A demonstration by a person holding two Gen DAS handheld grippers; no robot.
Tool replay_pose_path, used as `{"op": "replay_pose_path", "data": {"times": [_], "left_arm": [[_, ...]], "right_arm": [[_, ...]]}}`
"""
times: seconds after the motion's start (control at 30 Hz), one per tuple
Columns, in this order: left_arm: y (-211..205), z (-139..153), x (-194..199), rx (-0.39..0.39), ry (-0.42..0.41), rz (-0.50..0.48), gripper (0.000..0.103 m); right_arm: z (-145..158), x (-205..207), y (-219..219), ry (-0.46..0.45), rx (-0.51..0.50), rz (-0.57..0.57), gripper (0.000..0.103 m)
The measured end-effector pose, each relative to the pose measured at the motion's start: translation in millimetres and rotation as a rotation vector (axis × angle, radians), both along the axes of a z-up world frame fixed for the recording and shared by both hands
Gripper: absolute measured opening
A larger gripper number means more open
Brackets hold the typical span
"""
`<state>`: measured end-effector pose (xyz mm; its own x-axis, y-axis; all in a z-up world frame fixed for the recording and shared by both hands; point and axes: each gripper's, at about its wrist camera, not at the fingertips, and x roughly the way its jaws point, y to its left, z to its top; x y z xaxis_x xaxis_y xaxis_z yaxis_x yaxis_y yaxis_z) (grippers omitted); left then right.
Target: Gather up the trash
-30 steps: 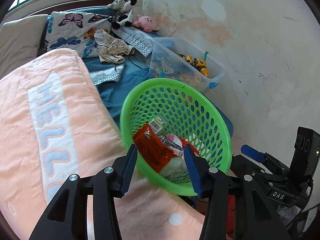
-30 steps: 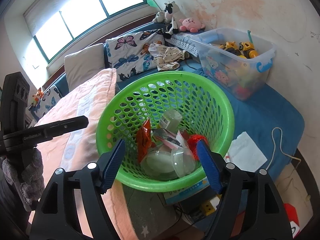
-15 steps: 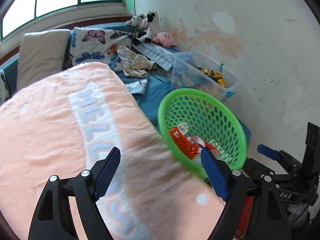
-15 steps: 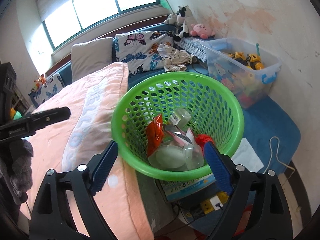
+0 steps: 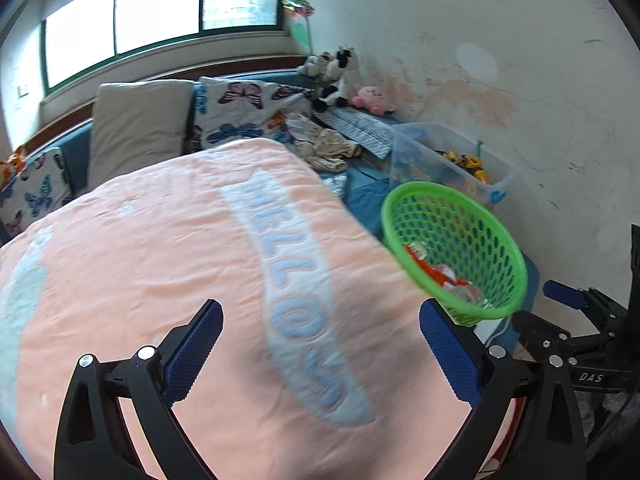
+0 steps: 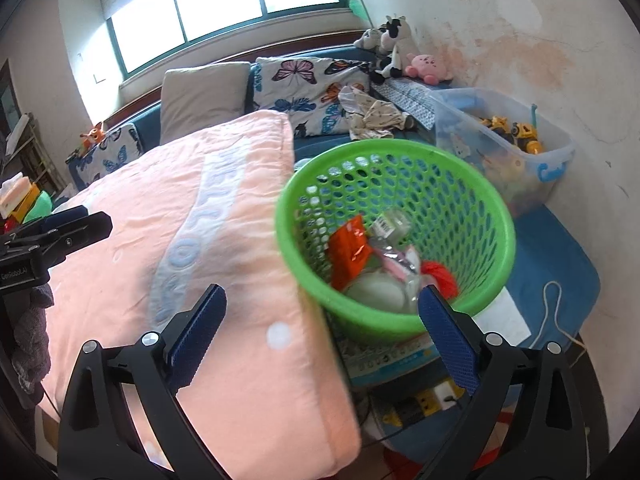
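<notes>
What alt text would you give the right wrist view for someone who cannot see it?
The right gripper, its jaws wide and just opened with nothing between them, points at a green basket holding an orange wrapper and clear plastic trash. A peach blanket covers the bed at left; a clear toy bin stands by the wall.

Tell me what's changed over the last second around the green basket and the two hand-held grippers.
Both hand-held grippers, left and right, have just been opening and now stand wide with nothing between the jaws. Both pulled back from the green basket; the left swung over the pink blanket. The basket and the trash inside stayed put.
</notes>
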<state>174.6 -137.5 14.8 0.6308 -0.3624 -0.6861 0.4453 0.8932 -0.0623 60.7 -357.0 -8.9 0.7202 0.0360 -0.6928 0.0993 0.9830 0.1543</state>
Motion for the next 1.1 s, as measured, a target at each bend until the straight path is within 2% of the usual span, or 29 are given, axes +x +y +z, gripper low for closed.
{"op": "replay_pose_path", "data": {"times": [0.17, 0.4, 0.73, 1.1], "left_arm": [[27, 0, -17, 0.017, -0.027, 0.049, 0.096], [59, -4, -38, 0.012, -0.025, 0.112, 0.096], [91, -11, -63, -0.008, -0.019, 0.2, 0.096], [112, -13, -81, 0.03, -0.045, 0.282, 0.096]], "right_arm": [[-1, -5, 19, 0.004, -0.011, 0.018, 0.096], [1, -16, 42, -0.004, -0.021, 0.055, 0.096], [0, -23, 64, -0.008, -0.01, 0.11, 0.096], [-6, -29, 82, 0.006, 0.007, 0.145, 0.096]]}}
